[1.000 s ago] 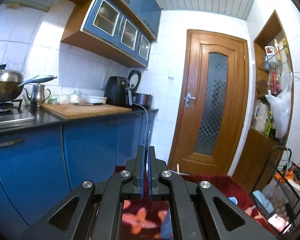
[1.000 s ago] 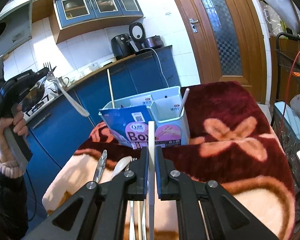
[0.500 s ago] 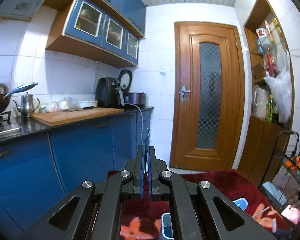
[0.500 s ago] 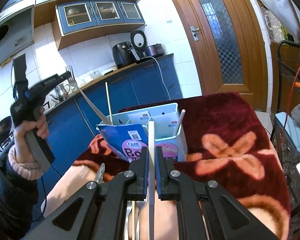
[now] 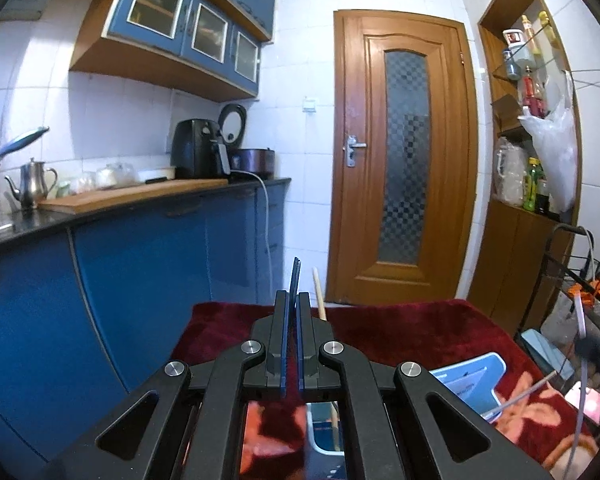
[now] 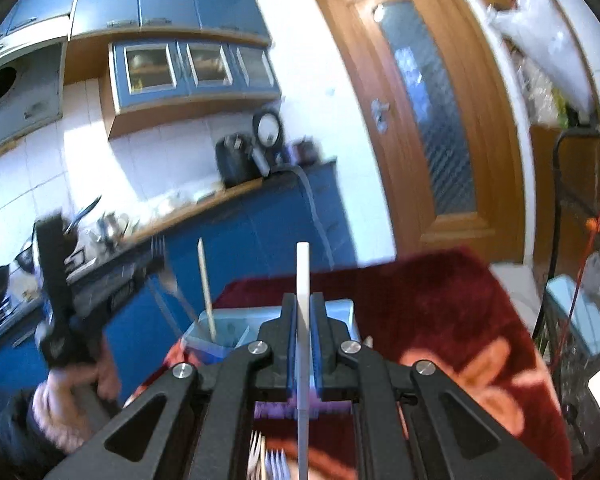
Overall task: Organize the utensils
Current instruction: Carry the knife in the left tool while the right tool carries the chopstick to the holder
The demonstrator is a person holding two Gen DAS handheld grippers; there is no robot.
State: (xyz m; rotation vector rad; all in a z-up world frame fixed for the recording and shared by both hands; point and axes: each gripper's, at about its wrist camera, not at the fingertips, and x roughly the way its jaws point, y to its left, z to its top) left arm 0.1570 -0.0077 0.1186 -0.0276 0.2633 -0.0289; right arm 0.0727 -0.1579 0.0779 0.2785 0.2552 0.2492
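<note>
Blue-padded left gripper [image 5: 292,300] is clamped on a metal fork [image 6: 168,276], seen edge-on between the pads in its own view; in the right wrist view the tines sit above the gripper and the handle slants down toward the organiser box [image 6: 220,330]. Person's left hand [image 6: 96,372], pink cuff, holds that tool at the left.

Right gripper [image 6: 303,300] is closed on a white chopstick [image 6: 302,280], standing upright between the pads, tip well above them. Image is motion-blurred there.

Organiser box, pale blue plastic with compartments, stands on the dark red floral blanket [image 6: 440,304] just ahead of the right gripper. One wooden chopstick [image 6: 205,284] already stands upright in its left compartment; the same stick shows beside the left jaws in the left view [image 5: 319,294]. Box rim also visible under the left gripper [image 5: 470,380].

More forks [image 6: 268,460] lie on the blanket under the right gripper, blurred.

Background: blue kitchen cabinets [image 5: 148,256], wooden door [image 5: 404,160].
</note>
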